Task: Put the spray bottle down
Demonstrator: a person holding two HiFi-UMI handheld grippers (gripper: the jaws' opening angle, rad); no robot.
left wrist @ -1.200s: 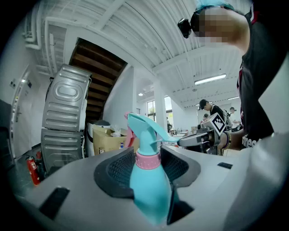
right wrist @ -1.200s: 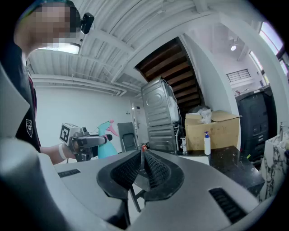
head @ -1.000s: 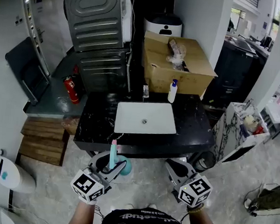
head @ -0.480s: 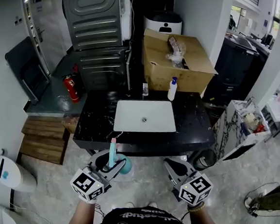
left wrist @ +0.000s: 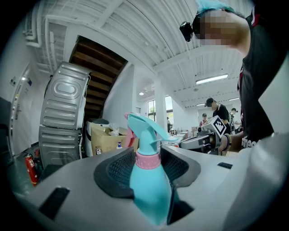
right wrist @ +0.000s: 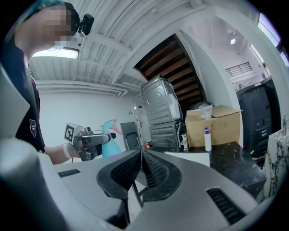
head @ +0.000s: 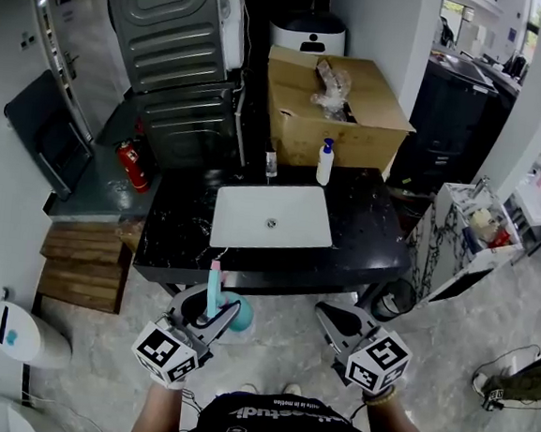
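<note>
My left gripper point(head: 211, 311) clamps the upright bottle point(left wrist: 149, 182), my right gripper point(right wrist: 141, 168) is closed empty, both near the counter point(head: 368, 230) edge over bare floor point(head: 282, 357).

The person point(head: 271, 425) drifts a little nearer the front edge of the black counter point(head: 363, 230), so it and its white sink point(head: 240, 238) sit slightly further left and higher in the head view. The left gripper point(head: 213, 311) with the spray bottle point(head: 213, 285) and the right gripper point(head: 332, 317) move forward too.

Spray bottle point(left wrist: 150, 187) in left tool point(left wrist: 147, 166), before sink countertop point(head: 368, 233); cardboard box point(head: 374, 111) behind.
</note>
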